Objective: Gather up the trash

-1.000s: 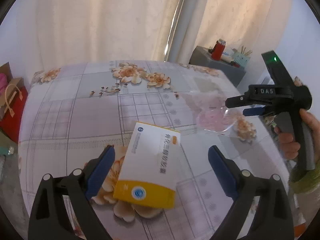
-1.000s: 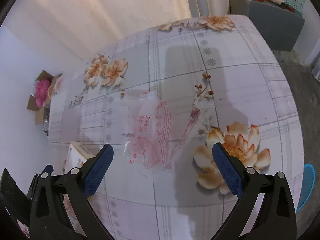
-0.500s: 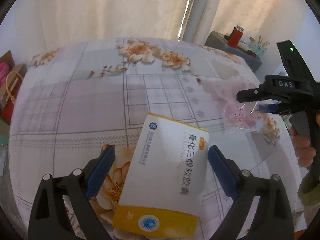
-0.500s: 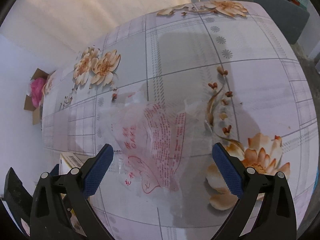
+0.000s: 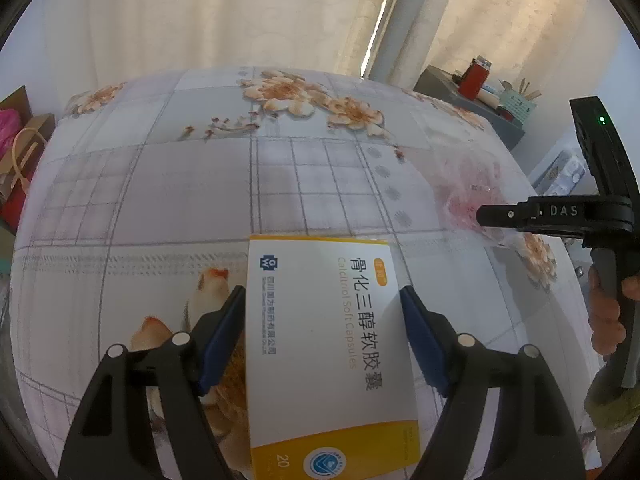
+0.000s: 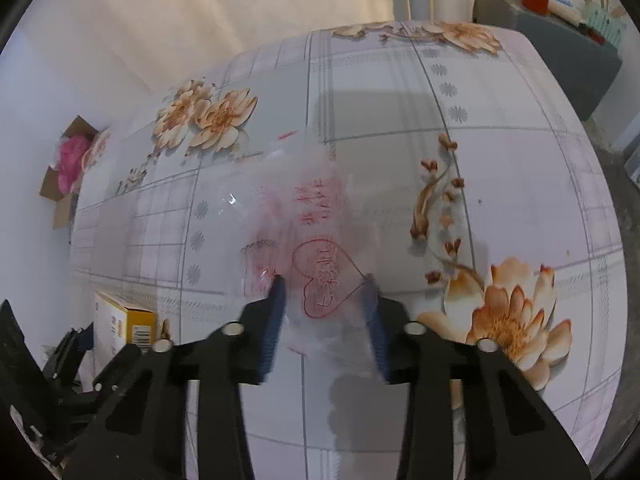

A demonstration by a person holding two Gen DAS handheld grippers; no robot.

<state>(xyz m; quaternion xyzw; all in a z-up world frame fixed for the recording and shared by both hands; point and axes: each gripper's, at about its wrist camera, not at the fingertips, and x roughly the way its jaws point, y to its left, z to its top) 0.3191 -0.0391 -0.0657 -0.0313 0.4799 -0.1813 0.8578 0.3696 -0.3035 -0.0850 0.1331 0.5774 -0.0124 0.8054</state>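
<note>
Both tools have dropped closer to the table (image 5: 168, 184), covered in a pale checked cloth printed with orange flowers, and both have begun to grip. The left tool (image 5: 322, 300), wide apart a second ago, is closing its blue pads around the flat white-and-yellow cardboard medicine box (image 5: 328, 344); the box lies on the table between the pads with its long sides against them, though whether they yet press firmly enough to lift is hard to say. The right tool (image 6: 324, 292) has changed more sharply — from fully spread over the crumpled clear plastic bag with red printing (image 6: 316, 232) to pinched in on it, its pads blurred by the motion, with the near part of the film bunched between them. A gap shows between the pads there, filled by plastic, so this reads as a grip on the bag, not jaws that have met. The bag otherwise lies on the table, to the right of the box and well apart from it; in the left view the right tool appears at the bag's edge, held by a hand (image 5: 608, 312). Judged from this, two pieces of trash are about to be lifted together; no bin is in view.
</note>
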